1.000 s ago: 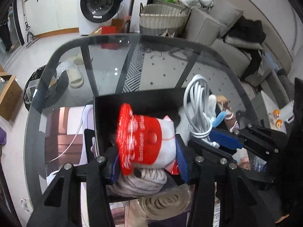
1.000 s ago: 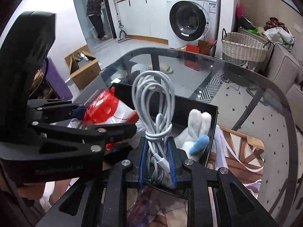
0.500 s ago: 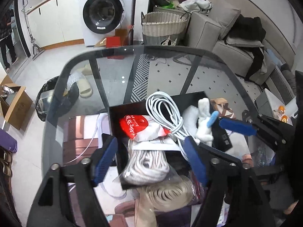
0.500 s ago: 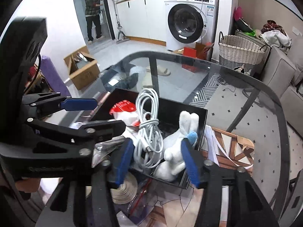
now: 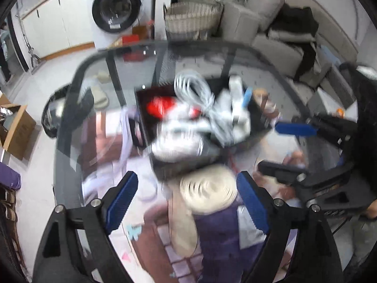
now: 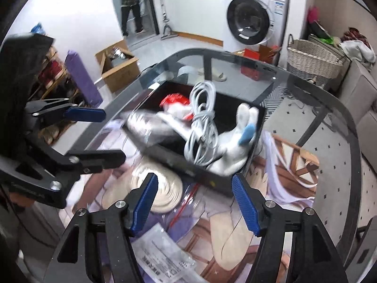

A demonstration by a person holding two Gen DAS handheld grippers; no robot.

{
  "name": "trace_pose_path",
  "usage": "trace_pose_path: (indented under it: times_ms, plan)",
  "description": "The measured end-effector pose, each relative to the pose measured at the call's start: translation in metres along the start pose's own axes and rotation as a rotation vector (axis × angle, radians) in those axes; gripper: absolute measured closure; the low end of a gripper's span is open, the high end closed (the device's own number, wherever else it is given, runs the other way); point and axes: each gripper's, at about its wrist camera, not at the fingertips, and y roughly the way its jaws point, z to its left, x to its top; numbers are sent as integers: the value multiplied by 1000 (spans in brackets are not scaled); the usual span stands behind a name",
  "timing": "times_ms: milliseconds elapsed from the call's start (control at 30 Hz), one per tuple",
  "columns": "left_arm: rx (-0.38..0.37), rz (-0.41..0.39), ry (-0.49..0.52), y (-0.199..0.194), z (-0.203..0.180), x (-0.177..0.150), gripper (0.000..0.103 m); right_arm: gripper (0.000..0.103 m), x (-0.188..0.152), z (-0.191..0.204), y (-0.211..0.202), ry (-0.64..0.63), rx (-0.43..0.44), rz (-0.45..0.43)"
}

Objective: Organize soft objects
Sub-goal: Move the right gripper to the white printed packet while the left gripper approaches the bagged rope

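Let go of the red-and-white bag [image 5: 162,108] and the white cable bundle [image 6: 202,118]; both dropped into the black box [image 6: 207,176] beside the plush rabbit [image 6: 238,139]. Opened the left gripper [image 5: 186,200] and right gripper [image 6: 193,200] wide, nothing between the pads. Pulled both back from the box toward the table's near edge.

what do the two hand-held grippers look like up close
Both match: the left hand-held gripper and the right hand-held gripper have angular black frames with triangular cut-outs and silver screw heads. Each finger carries a ridged blue pad. No cables or sleeves are visible.
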Motion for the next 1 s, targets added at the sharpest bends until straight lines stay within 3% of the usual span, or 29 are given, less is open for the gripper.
trace_pose_path:
  times_ms: [133, 467, 800, 867, 933, 1000]
  plan:
    - [-2, 71, 9, 17, 3, -16, 17, 36, -15, 5, 8, -24, 25, 52]
    - [10, 137, 27, 37, 6, -30, 17, 36, -61, 24, 38, -122, 55, 199]
    - [17, 116, 27, 37, 2, -22, 17, 36, -86, 44, 38, -236, 121, 236]
    - [23, 115, 30, 38, 2, -25, 17, 32, -93, 50, 37, -271, 126, 242]
    - [19, 117, 36, 39, 1, -25, 17, 20, -101, 61, 39, -341, 99, 249]
    - [20, 120, 37, 42, 1, -24, 17, 18, -108, 69, 42, -388, 69, 245]
